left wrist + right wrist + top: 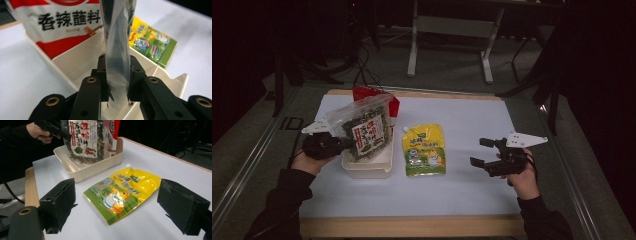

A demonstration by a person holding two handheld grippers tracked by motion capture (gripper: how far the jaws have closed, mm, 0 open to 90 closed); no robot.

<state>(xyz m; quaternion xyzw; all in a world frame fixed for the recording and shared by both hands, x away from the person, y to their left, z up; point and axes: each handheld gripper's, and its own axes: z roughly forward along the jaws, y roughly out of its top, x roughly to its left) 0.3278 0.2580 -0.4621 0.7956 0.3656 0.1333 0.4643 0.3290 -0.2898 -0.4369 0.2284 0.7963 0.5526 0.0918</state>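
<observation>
My left gripper [345, 144] [117, 86] is shut on the clear edge of a see-through seaweed snack bag [363, 131] [117, 57]. The bag hangs tilted over a white tray [368, 171] [82, 58]. A red and white sauce bag [395, 107] [67, 22] stands in the tray's far end. To the right of the tray a yellow and green spouted pouch [425, 150] [122, 192] lies flat on the table. My right gripper [479, 152] [118, 200] is open, right of the pouch with its jaws facing it. The right gripper view has the seaweed bag [85, 140] and the tray [82, 173].
A pale sheet [462, 120] covers the table, with a wooden edge [412, 226] along the front. Dark floor, a table frame [449, 30] and cables lie beyond the far edge. A metal rail [242, 170] runs along the left side.
</observation>
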